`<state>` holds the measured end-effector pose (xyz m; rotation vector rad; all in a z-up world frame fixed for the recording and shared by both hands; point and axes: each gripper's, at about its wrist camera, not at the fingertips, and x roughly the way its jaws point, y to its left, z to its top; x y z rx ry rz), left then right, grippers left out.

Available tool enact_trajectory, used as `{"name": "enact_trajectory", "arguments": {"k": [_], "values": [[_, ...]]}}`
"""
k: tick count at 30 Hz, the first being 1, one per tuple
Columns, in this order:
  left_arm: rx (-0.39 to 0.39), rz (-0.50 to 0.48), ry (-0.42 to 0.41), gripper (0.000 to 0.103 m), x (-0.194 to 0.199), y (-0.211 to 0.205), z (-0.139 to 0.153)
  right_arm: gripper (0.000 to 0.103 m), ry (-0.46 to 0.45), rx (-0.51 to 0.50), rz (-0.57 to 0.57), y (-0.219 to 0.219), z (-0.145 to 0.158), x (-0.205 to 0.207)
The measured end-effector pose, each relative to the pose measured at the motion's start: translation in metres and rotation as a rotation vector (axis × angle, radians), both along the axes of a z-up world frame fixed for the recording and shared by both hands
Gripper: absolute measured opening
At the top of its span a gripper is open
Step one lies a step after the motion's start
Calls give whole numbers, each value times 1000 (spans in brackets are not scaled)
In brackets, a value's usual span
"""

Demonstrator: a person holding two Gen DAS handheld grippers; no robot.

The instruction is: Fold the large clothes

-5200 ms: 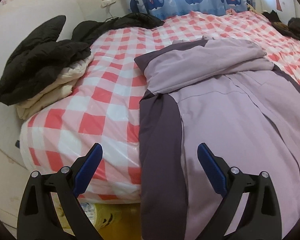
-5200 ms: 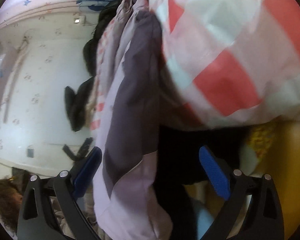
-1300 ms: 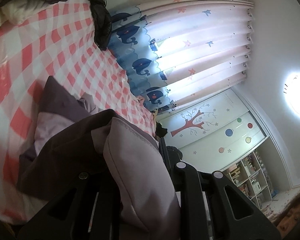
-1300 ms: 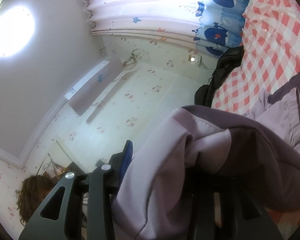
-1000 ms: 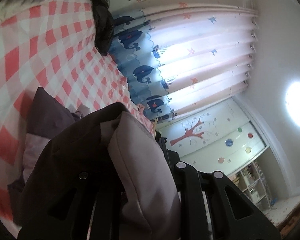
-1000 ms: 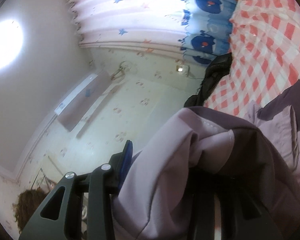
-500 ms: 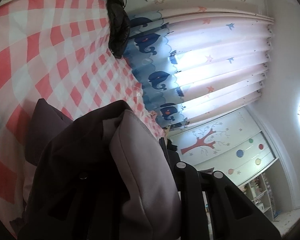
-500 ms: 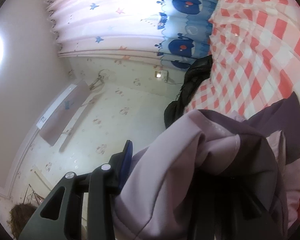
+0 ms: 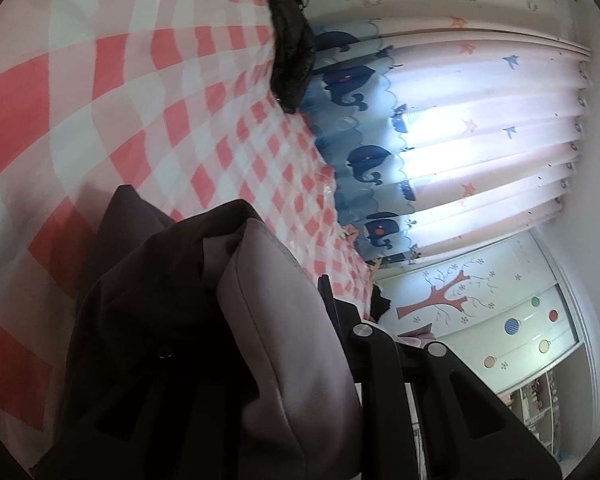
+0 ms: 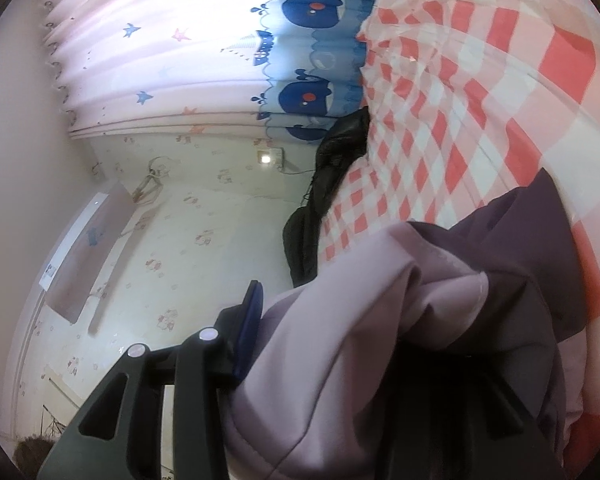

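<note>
A lilac and dark purple jacket [image 9: 268, 320] is bunched in my left gripper [image 9: 260, 312], which is shut on its edge and holds it above the red-and-white checked bed [image 9: 112, 92]. The left finger is hidden under cloth. My right gripper [image 10: 340, 320] is shut on another part of the same jacket [image 10: 360, 340]; only its blue-padded left finger [image 10: 252, 312] shows, the other is covered. The jacket's dark purple part [image 10: 540, 240] trails down onto the bed [image 10: 480, 80].
A black coat [image 9: 290, 36] lies at the bed's far edge by the whale-print curtain [image 9: 440, 140]; it also shows in the right wrist view [image 10: 324, 200]. A wardrobe with a tree picture [image 9: 480, 312] stands beyond the bed.
Both grippers have closed on the jacket's hem since the oldest frames and lifted it. Over the last second they carry it further over the bed toward the curtain.
</note>
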<state>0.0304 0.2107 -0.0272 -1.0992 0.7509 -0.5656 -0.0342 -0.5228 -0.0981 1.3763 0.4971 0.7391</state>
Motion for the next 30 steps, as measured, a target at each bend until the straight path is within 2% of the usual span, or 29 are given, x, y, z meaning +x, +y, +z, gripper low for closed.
{"name": "enact_trajectory", "arguments": {"k": [9,18,21,23,25,30], "values": [[34,24,58,15,9,-1,-16,42,69,-33,6,2,-15,15],[22,31,135,21,20,0,-35,43,135,-57,9,4,-28,25],[10,35,154,25,20,0,-39,48,147,-48,13,4,-33,27],[-13,44,168,35,20,0,-41,50,152,-48,17,4,-34,28],[-32,58,168,47,17,3,-40,59,146,-39,18,4,-33,29],[-25,85,131,66,10,6,-23,76,123,-20,10,2,-27,28]]}}
